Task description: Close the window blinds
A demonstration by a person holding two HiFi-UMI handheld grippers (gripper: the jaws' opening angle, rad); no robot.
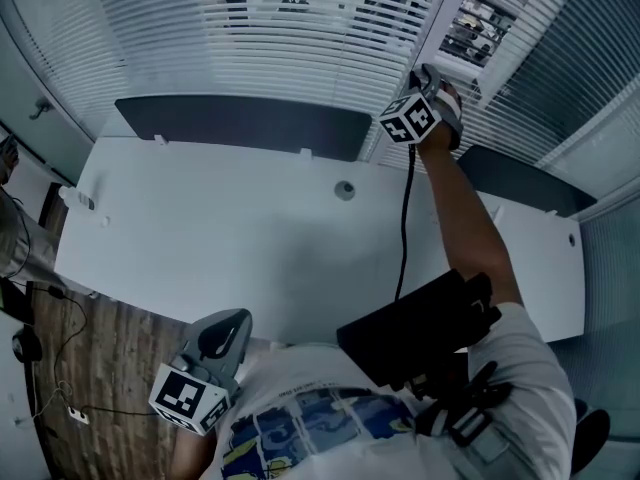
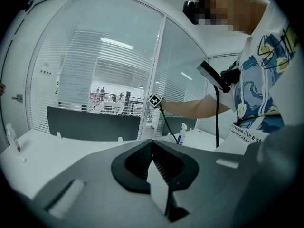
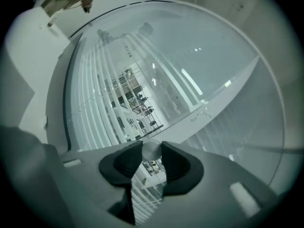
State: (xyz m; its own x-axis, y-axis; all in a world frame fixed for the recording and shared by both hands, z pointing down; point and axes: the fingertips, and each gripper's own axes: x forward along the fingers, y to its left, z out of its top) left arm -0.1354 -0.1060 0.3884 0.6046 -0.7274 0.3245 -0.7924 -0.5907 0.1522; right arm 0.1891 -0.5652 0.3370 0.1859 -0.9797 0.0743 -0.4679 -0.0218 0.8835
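Clear plastic wand [image 3: 152, 152]: clamps it in right hand-held gripper [image 3: 151, 148] to tilt blinds [image 1: 300, 28] ahead shut; rests closed, empty left hand-held gripper [image 2: 152, 144].

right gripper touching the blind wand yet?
Touching. In the right gripper view, the right gripper has both pads against the pale round blind wand seated between them, with no gap visible on either side.

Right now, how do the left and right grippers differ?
Place: the left gripper is held low by the person's waist, at the near edge of the table; the right gripper is at arm's length, up at the blinds.
Jaws: the left gripper's are together on nothing; the right gripper's clamp a pale round knob.
Shared: each bears a marker cube.
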